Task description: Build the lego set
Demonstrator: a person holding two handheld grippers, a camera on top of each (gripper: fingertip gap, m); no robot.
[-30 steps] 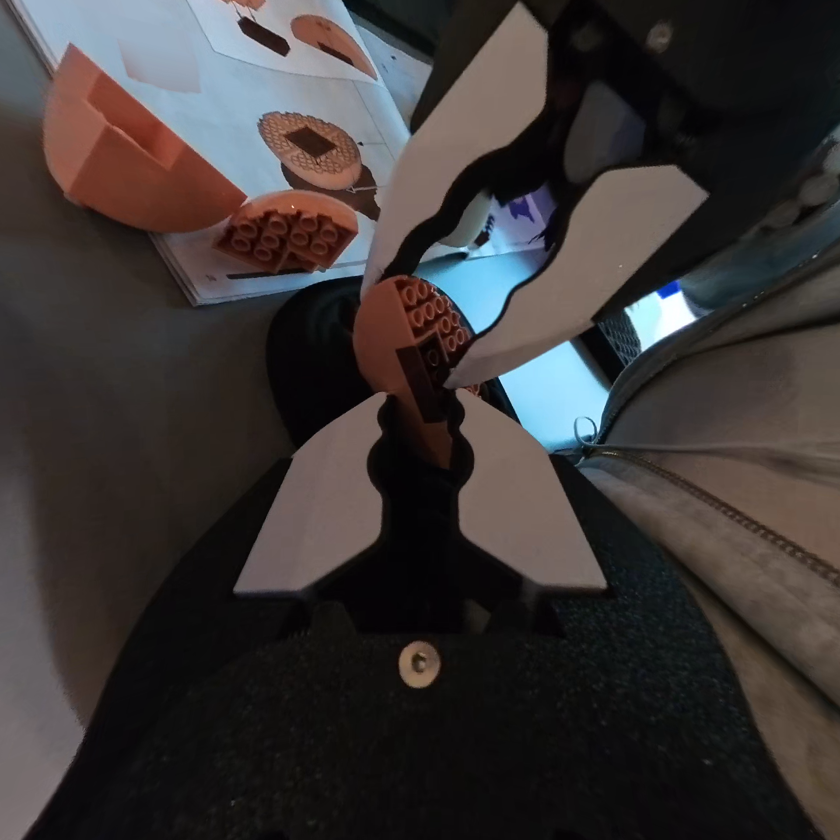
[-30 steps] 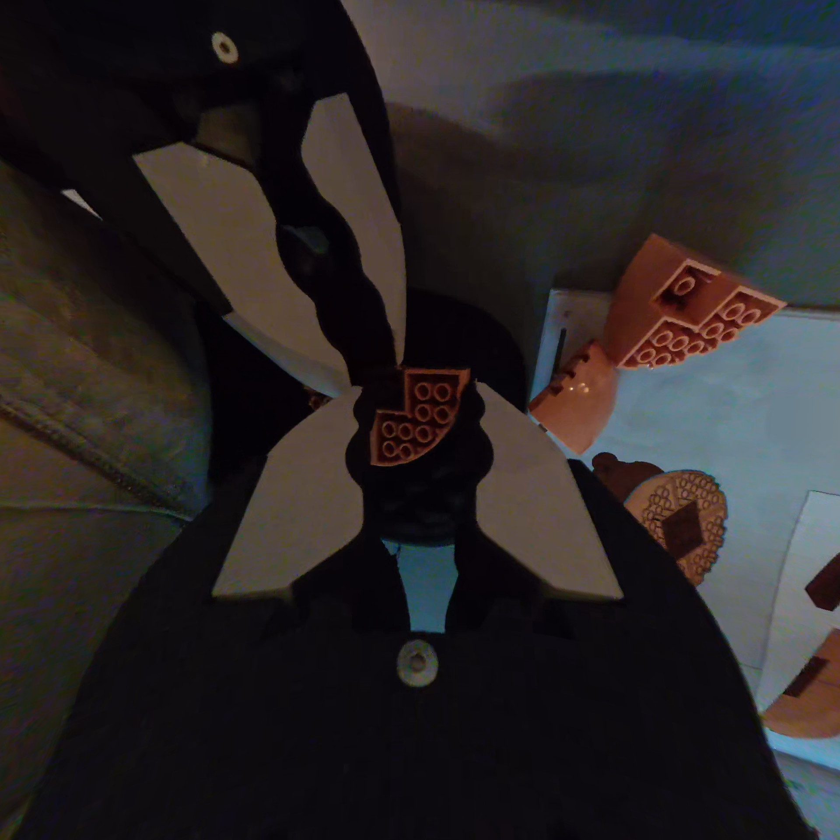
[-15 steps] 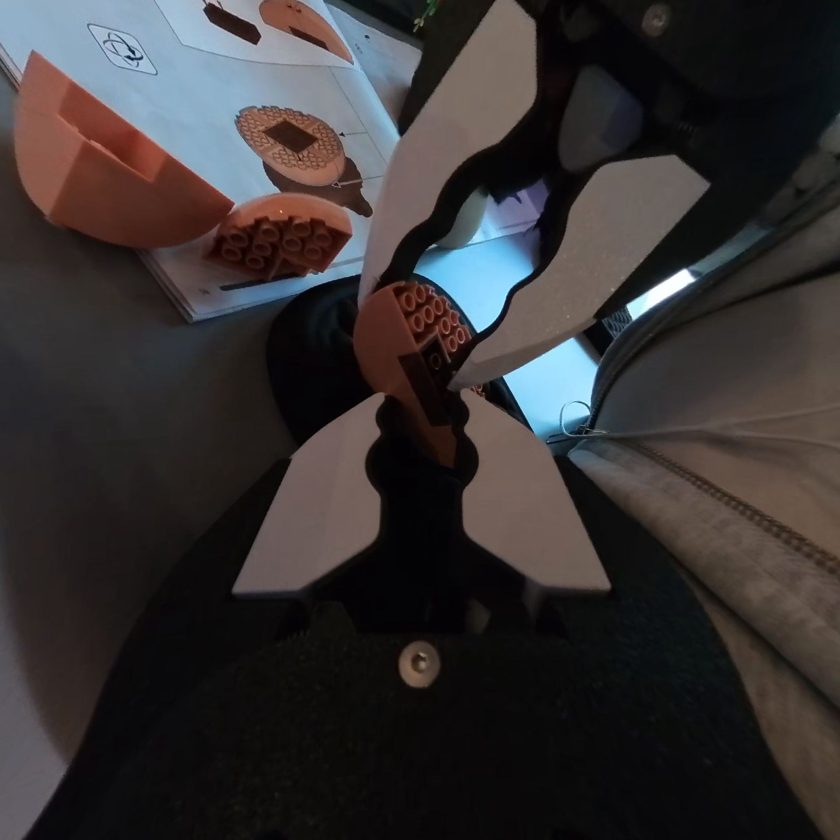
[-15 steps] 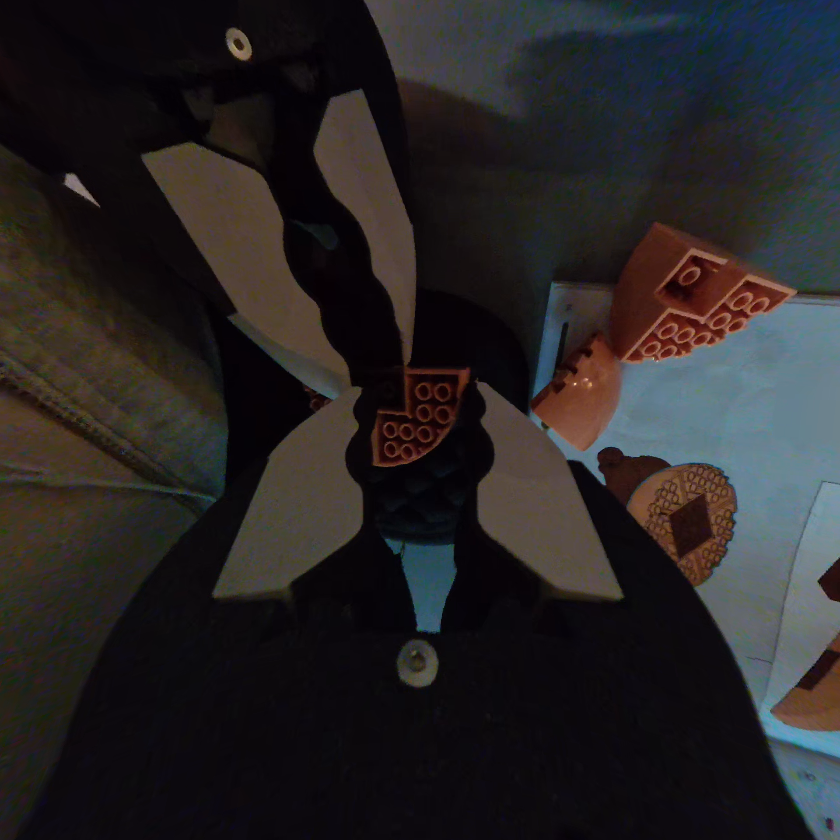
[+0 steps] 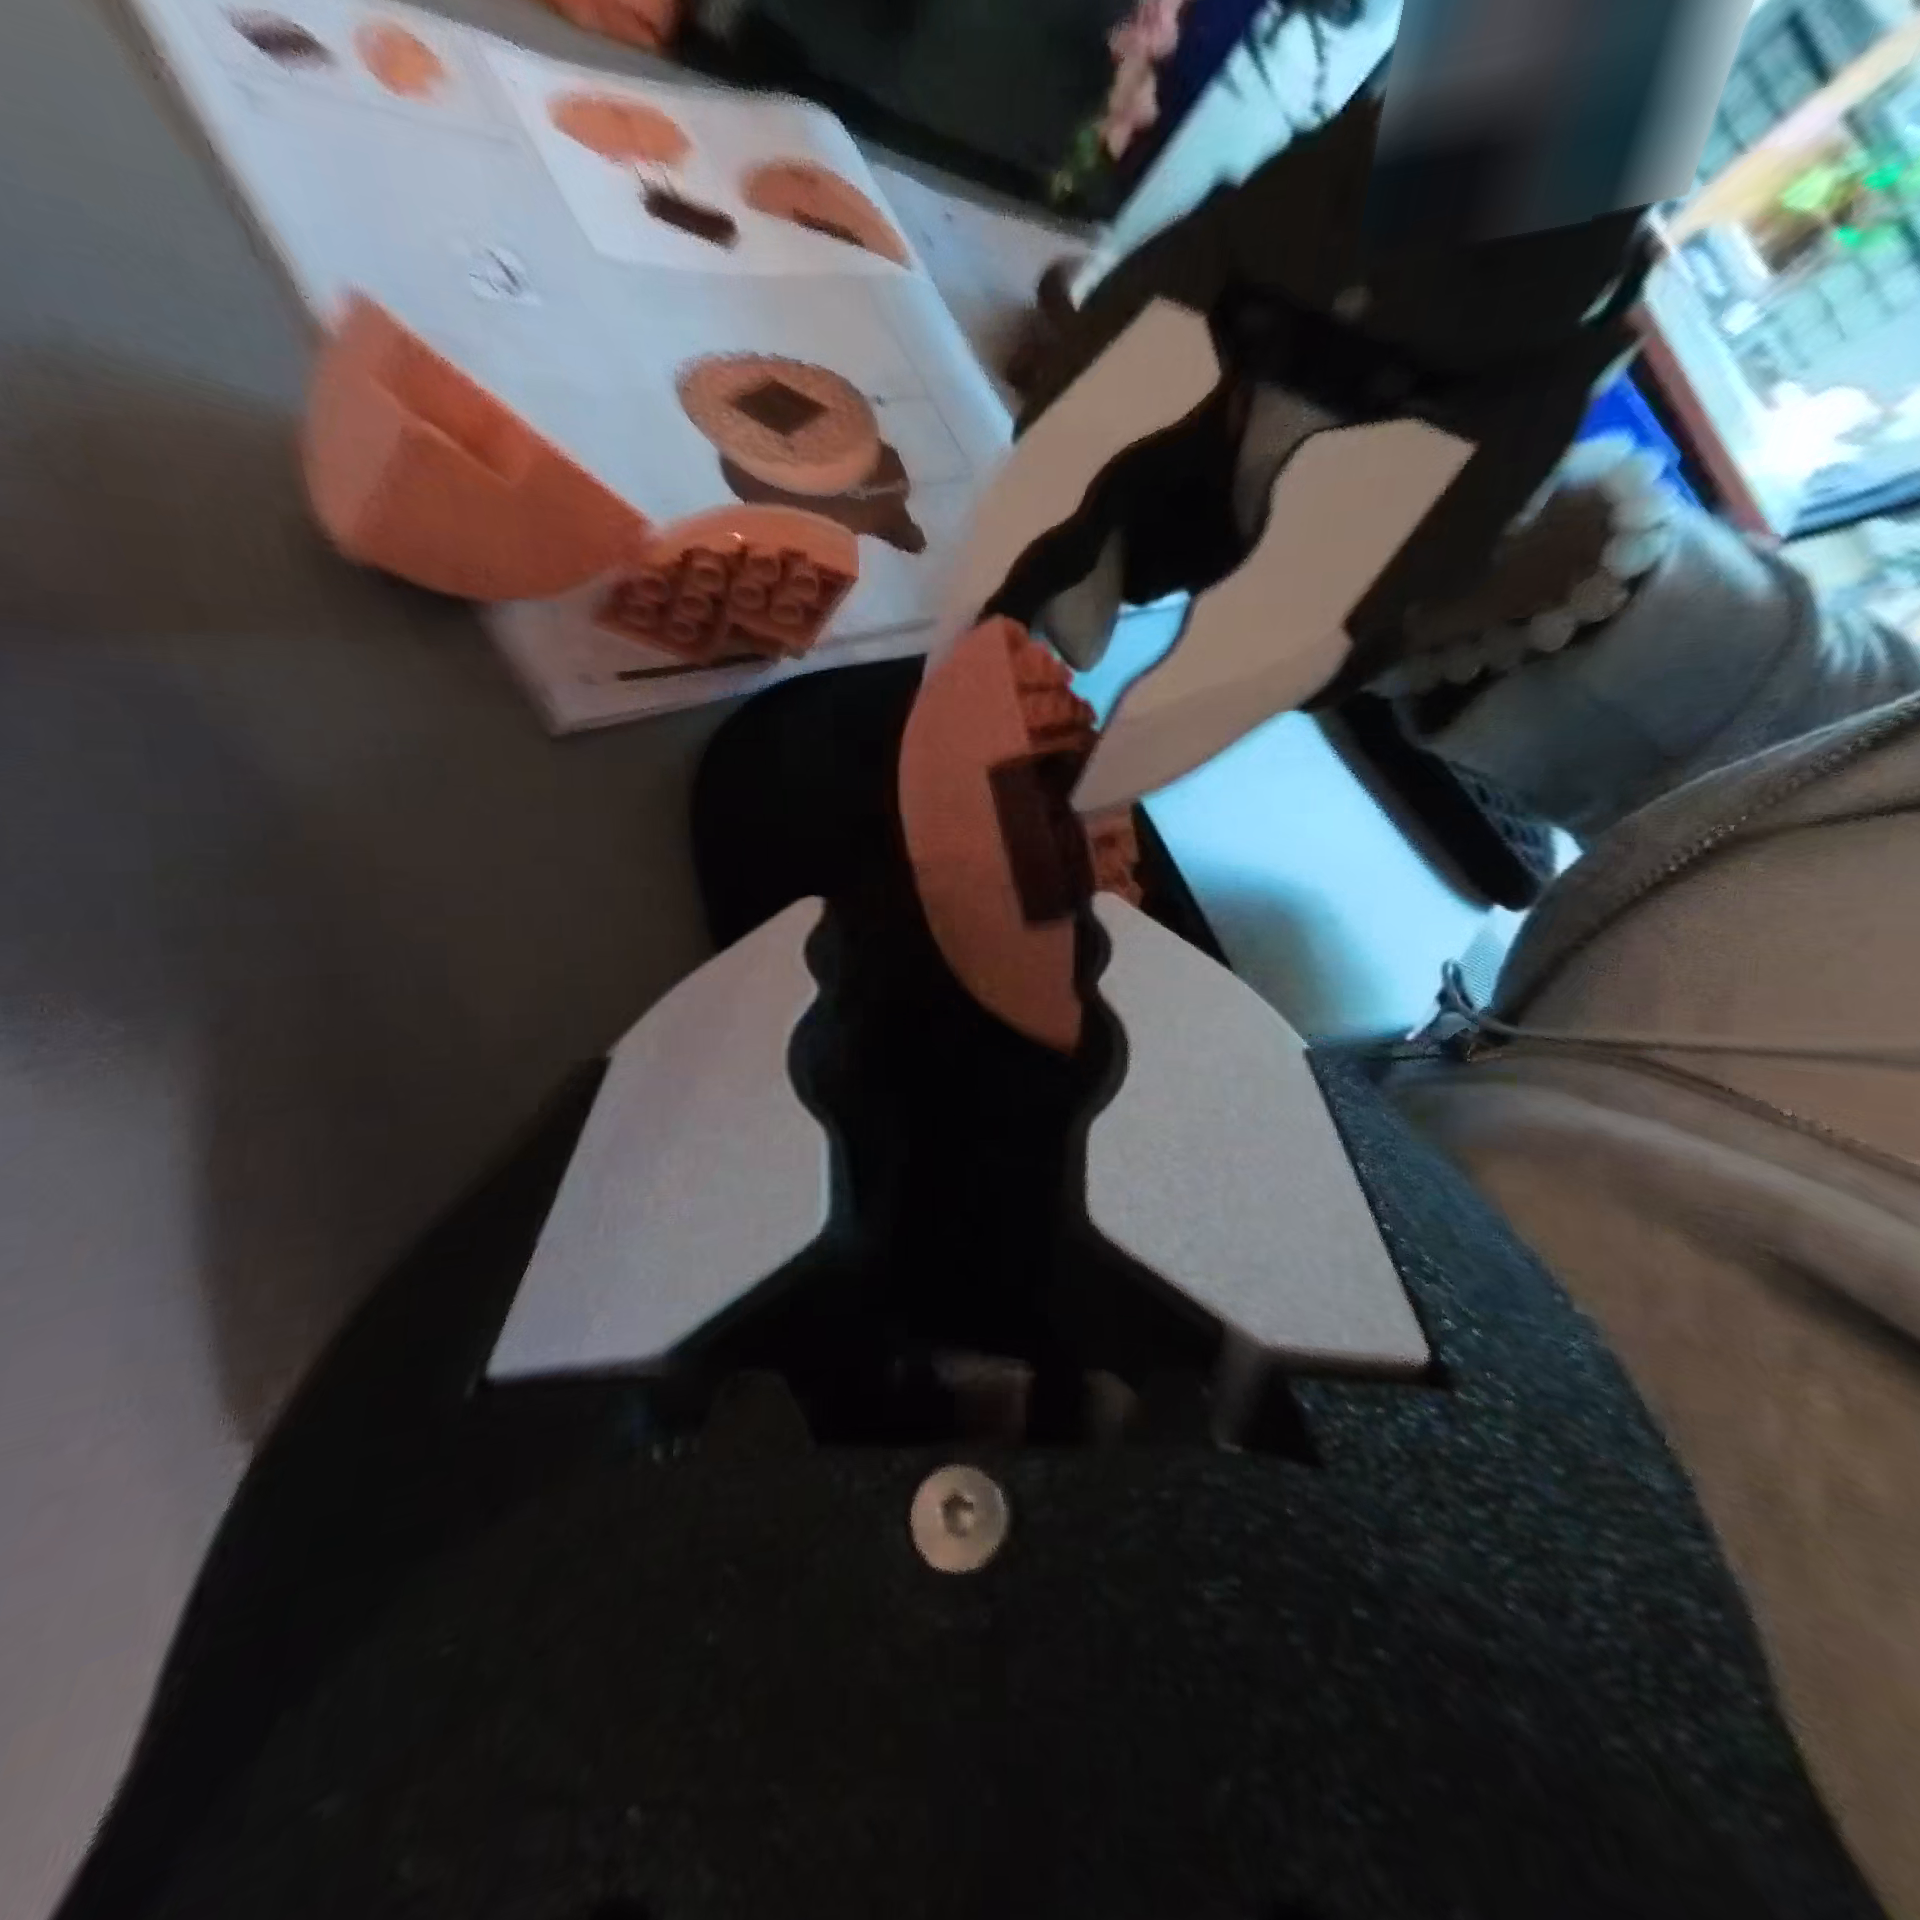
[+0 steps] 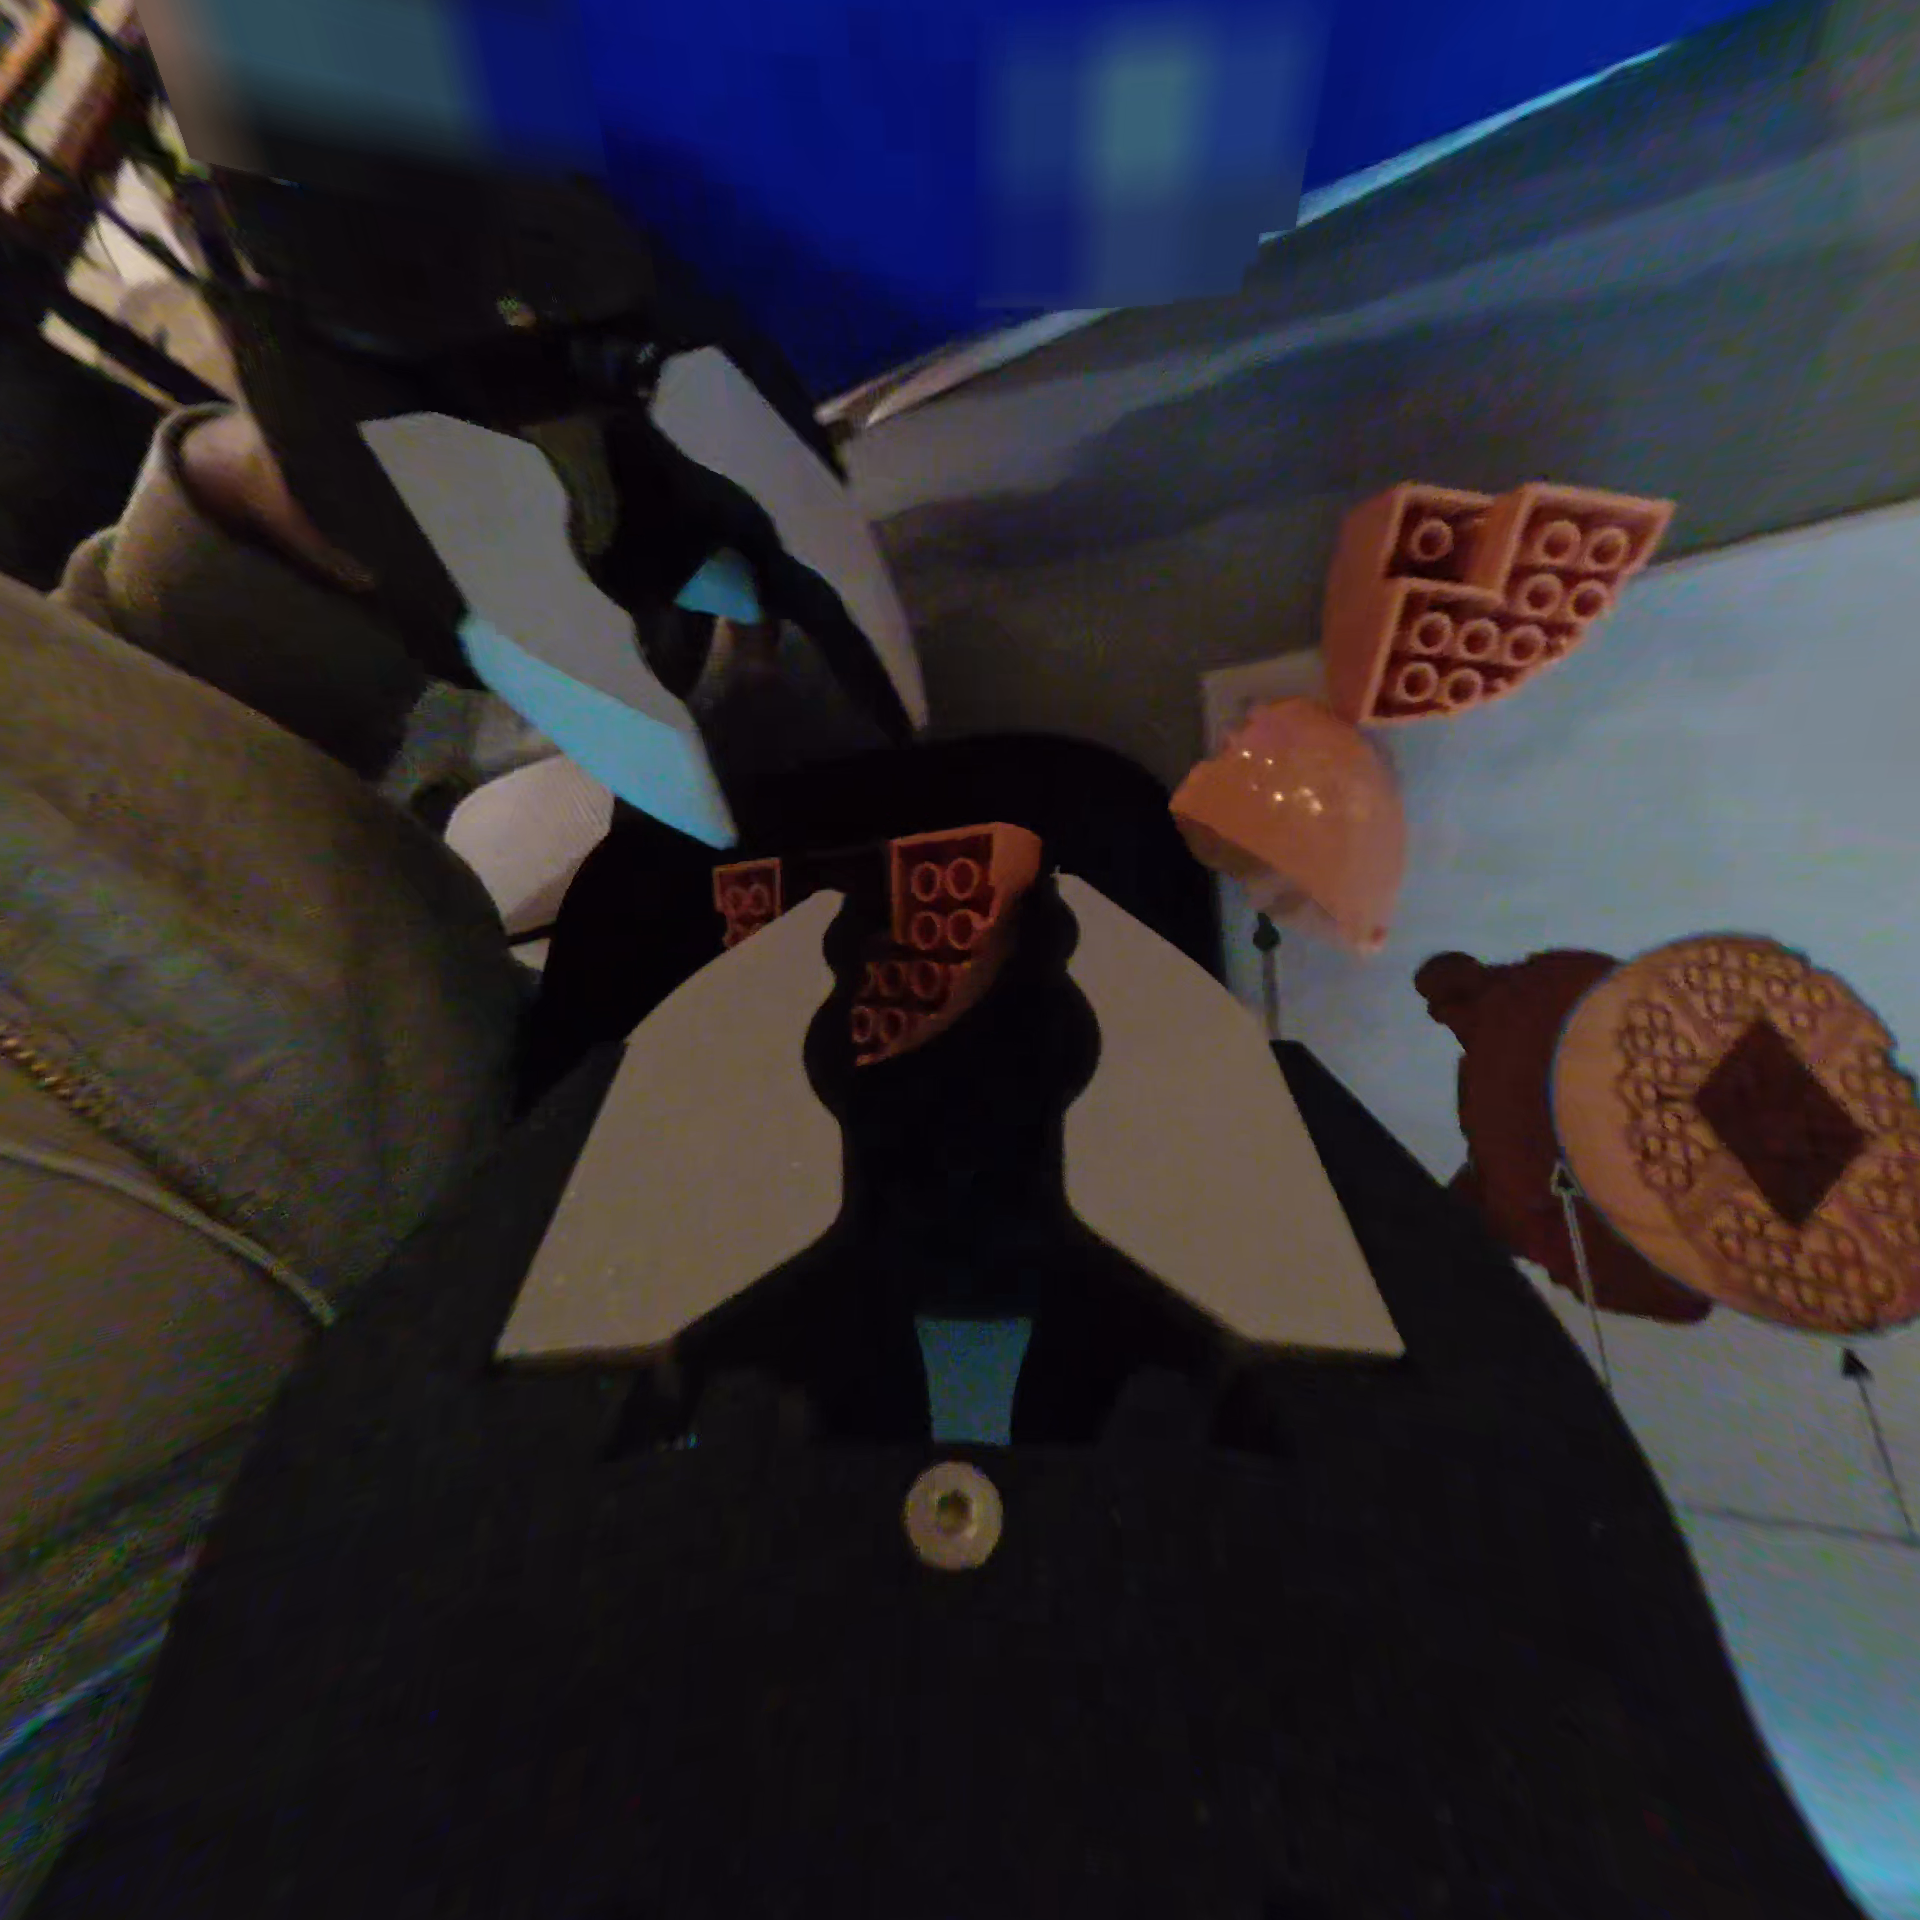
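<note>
A peach rounded brick piece (image 5: 956,831) with a dark brown brick (image 5: 1039,842) on it is held in the air. My right gripper (image 6: 945,891) is shut on it; its studded underside (image 6: 935,935) shows between the pads. In the left wrist view the right gripper (image 5: 1029,707) clamps the piece from above. My left gripper (image 5: 961,914) is open. Its right finger (image 5: 1195,1091) lies against the piece's lower edge, and its left finger (image 5: 707,1101) stands well apart from it. In the right wrist view the left gripper (image 6: 816,774) sits back, off the piece.
An open instruction booklet (image 5: 623,260) lies on the grey table with a large peach dome piece (image 5: 436,488) and a studded peach piece (image 5: 727,592) on its edge. A black round object (image 5: 769,790) and a lit screen (image 5: 1299,852) lie below. A grey jacket (image 5: 1662,1143) is at the right.
My left gripper has opened and let go of the peach piece. My right gripper has closed further on it and keeps it. Both views have swung.
</note>
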